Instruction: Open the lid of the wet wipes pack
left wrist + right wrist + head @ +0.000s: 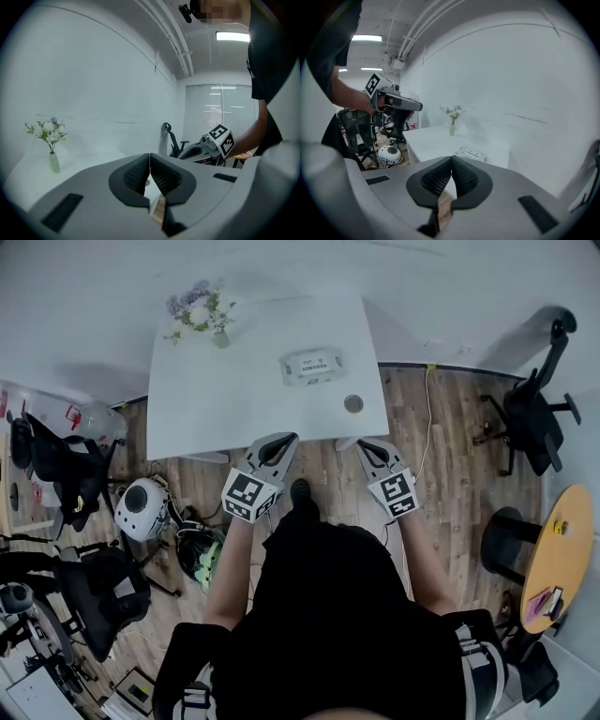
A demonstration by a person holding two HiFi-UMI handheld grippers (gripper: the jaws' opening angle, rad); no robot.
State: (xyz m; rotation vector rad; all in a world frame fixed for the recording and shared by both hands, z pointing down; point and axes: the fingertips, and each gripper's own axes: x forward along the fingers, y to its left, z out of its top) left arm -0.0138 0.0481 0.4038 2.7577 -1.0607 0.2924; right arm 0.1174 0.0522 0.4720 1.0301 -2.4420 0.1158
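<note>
Wipes pack point(311, 365) untouched; left gripper point(282, 440), right gripper point(363, 444) closed.

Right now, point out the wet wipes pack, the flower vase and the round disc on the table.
wet wipes pack point(311, 365), head view, middle of its top face.
flower vase point(220, 337), head view, vase body.
round disc point(353, 403), head view, its centre.
</note>
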